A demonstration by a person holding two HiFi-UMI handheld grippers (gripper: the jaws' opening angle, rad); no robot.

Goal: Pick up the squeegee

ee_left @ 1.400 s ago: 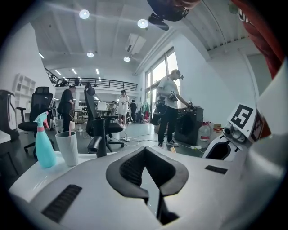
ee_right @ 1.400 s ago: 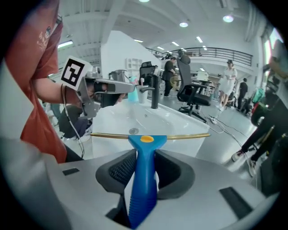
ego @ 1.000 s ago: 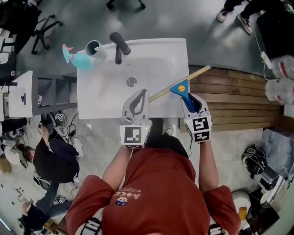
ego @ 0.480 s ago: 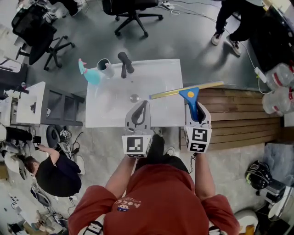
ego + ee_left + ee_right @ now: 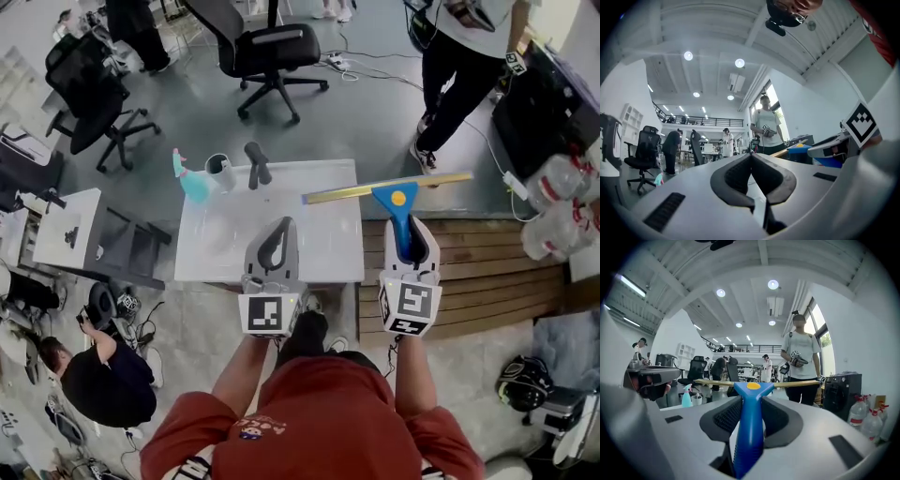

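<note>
The squeegee (image 5: 398, 201) has a blue handle and a long yellow-edged blade (image 5: 349, 191). My right gripper (image 5: 410, 234) is shut on the blue handle (image 5: 749, 423) and holds it level in the air, blade (image 5: 797, 384) crosswise ahead of the jaws. In the head view the blade reaches over the right edge of the white sink (image 5: 319, 246). My left gripper (image 5: 274, 246) is raised beside it on the left, its black pads (image 5: 740, 174) closed together with nothing between them.
A dark faucet (image 5: 256, 163), a white cup (image 5: 219, 169) and a teal spray bottle (image 5: 192, 179) stand at the sink's far edge. A wooden slatted bench (image 5: 487, 262) lies right. Office chairs (image 5: 262, 47) and a standing person (image 5: 464, 52) are beyond; clear plastic bottles (image 5: 553, 202) far right.
Both grippers have risen well above the sink and levelled out. The squeegee has gone up with the right gripper, its blade turning from a diagonal to nearly crosswise.
</note>
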